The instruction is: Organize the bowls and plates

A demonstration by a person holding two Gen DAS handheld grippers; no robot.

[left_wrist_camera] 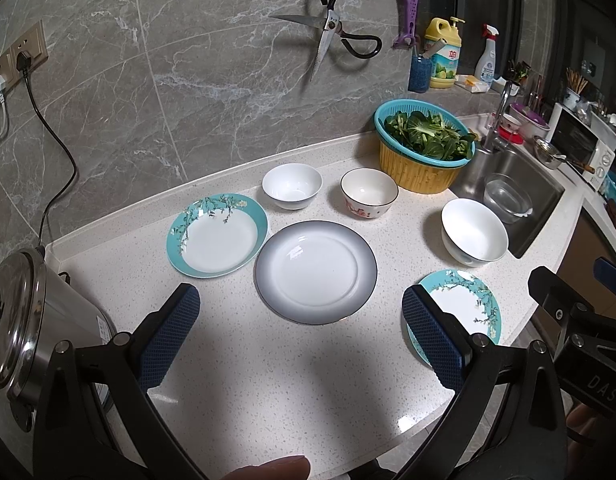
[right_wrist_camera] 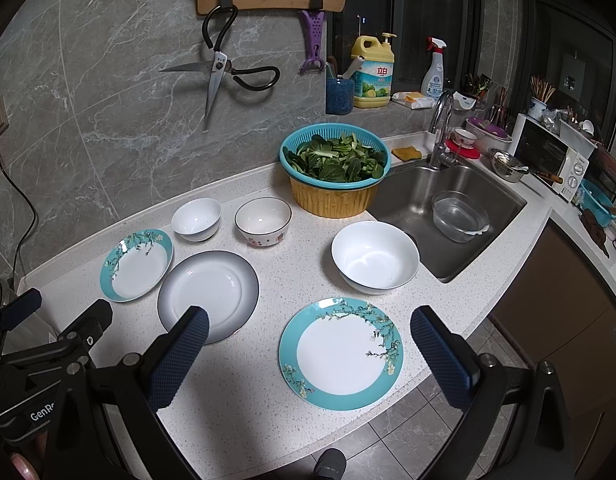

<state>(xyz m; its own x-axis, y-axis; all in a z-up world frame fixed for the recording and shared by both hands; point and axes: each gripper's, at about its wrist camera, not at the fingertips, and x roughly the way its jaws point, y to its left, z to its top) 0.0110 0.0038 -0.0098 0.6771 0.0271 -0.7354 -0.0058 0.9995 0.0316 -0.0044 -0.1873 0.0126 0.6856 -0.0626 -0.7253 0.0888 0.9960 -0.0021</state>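
On the white counter lie a grey-rimmed plate (left_wrist_camera: 316, 272) (right_wrist_camera: 207, 294), a teal floral plate (left_wrist_camera: 217, 236) (right_wrist_camera: 136, 265) to its left, and a second teal floral plate (left_wrist_camera: 466, 308) (right_wrist_camera: 342, 354) near the front edge. Behind them stand a small white bowl (left_wrist_camera: 291, 185) (right_wrist_camera: 196, 219), a patterned bowl (left_wrist_camera: 368, 193) (right_wrist_camera: 263, 221) and a large white bowl (left_wrist_camera: 474, 232) (right_wrist_camera: 375, 257). My left gripper (left_wrist_camera: 301, 308) hovers open above the counter in front of the grey plate. My right gripper (right_wrist_camera: 310, 334) is open, its fingers straddling the near teal plate from above. Neither holds anything.
A teal colander of greens in a yellow basket (left_wrist_camera: 424, 148) (right_wrist_camera: 335, 170) stands beside the sink (right_wrist_camera: 448, 216), which holds a clear container (right_wrist_camera: 460, 216). A steel pot (left_wrist_camera: 23, 320) sits at the left. Scissors (left_wrist_camera: 328, 36) hang on the wall. The counter edge drops off in front.
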